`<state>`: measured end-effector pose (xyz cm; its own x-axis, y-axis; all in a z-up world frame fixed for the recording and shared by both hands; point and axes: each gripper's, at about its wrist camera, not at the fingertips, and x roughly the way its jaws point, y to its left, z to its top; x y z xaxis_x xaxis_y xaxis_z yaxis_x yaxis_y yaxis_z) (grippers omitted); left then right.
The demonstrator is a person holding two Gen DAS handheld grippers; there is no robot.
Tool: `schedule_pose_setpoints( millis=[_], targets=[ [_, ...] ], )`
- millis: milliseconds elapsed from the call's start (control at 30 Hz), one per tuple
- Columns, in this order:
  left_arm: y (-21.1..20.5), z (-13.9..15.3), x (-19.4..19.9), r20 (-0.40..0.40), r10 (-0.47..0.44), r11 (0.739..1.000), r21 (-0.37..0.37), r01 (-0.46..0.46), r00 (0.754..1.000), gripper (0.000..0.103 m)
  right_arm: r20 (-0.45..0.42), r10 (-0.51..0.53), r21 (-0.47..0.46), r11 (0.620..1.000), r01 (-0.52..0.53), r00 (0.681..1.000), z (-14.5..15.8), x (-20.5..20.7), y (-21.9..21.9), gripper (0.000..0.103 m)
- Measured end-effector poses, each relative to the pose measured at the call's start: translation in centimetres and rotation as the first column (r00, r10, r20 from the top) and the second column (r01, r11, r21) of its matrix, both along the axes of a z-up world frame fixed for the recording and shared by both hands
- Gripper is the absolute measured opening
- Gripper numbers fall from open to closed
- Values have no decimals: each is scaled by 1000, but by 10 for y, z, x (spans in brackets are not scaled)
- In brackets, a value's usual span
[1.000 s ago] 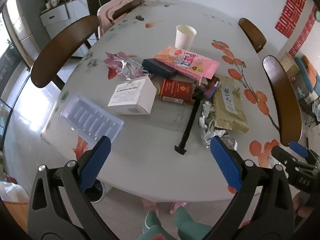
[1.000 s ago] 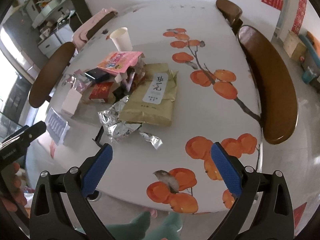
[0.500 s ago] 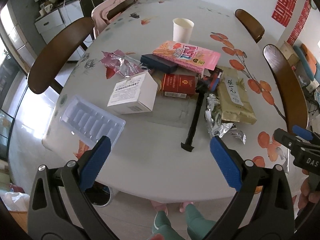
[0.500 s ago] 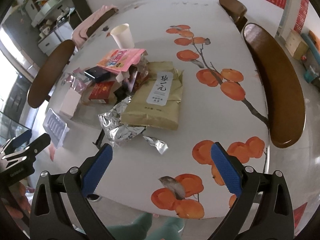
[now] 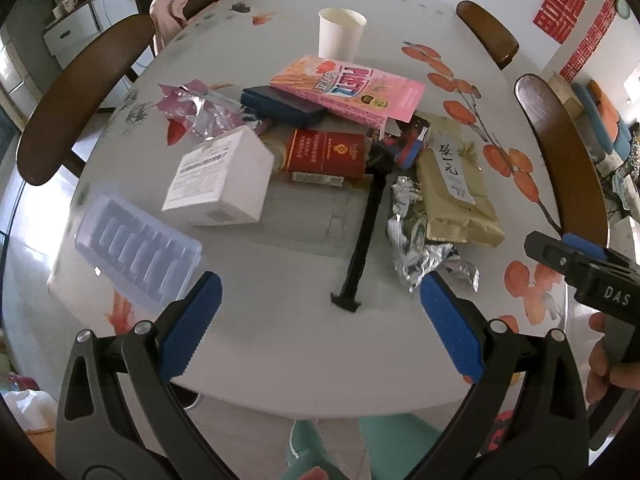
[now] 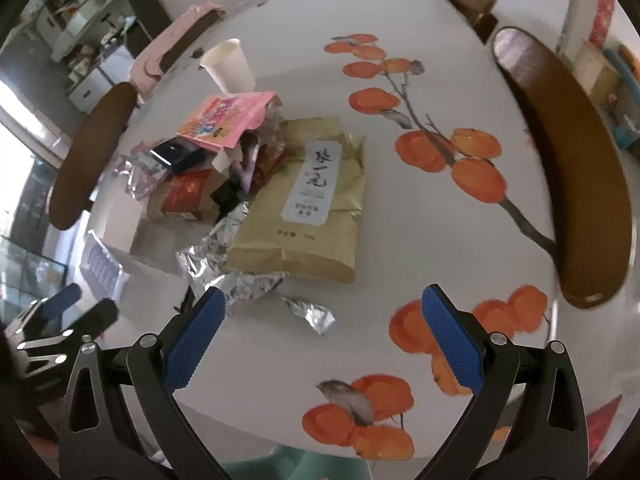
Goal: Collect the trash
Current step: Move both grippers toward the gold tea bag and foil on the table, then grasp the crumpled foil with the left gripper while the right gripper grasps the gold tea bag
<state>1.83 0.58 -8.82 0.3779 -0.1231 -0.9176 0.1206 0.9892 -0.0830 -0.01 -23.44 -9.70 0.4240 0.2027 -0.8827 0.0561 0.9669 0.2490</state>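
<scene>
Trash (image 5: 320, 152): heaped mid-table on a white round table (image 5: 280, 332) with orange fruit print; nothing gripped.
Left gripper (image 5: 320, 320): spread wide, empty, poised over the table's near edge at 6 o'clock of the heap.
Right gripper (image 6: 323, 332): spread wide, empty, over the near edge, a small foil scrap (image 6: 312, 314) just ahead between the blue fingers (image 6: 194, 342).
Left view only: white carton (image 5: 222, 178) in full; clear plastic blister tray (image 5: 136, 248) at 8 o'clock of the heap; black strip tool (image 5: 360, 240) lying from the heap toward 6 o'clock; red box (image 5: 326, 154) face-up; right gripper's body at 3 o'clock, held by a hand (image 5: 608, 364).
Right view only: fruit branch print across the table from 12 to 5 o'clock; foil scrap apart from the crumpled foil (image 6: 218, 258); left gripper's side at 8 o'clock.
Both views: tan pouch (image 6: 308, 200) lying on the foil; pink snack box (image 5: 348, 88) resting atop a dark blue box (image 5: 282, 106); pink foil wrapper (image 5: 192, 106) at 10 o'clock of the heap.
Paper cup (image 5: 340, 38): upright at 12 o'clock of the heap; inside not visible.
Blister tray: slots look empty.
Pink snack box: end flap open; contents cannot be told.
</scene>
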Motion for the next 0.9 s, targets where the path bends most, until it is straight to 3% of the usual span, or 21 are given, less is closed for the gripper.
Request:
schedule_pose_setpoints(
  millis=[600, 700, 833, 900],
  targets=[
    [-32, -47, 30, -136, 52, 998, 26, -49, 989, 97, -96, 118, 75, 991, -111, 988, -44, 60, -11, 96],
    [-37, -53, 31, -144, 35, 999, -8, -36, 989, 96, -123, 126, 101, 988, -114, 984, -53, 66, -8, 96],
    [-43, -58, 32, -136, -16, 992, -124, -1, 991, 92, -161, 126, 138, 985, -105, 979, -65, 73, -6, 94],
    [-47, -58, 32, -112, -12, 993, -122, -2, 994, 91, -188, 126, 181, 979, -91, 974, -73, 76, -6, 79]
  ],
)
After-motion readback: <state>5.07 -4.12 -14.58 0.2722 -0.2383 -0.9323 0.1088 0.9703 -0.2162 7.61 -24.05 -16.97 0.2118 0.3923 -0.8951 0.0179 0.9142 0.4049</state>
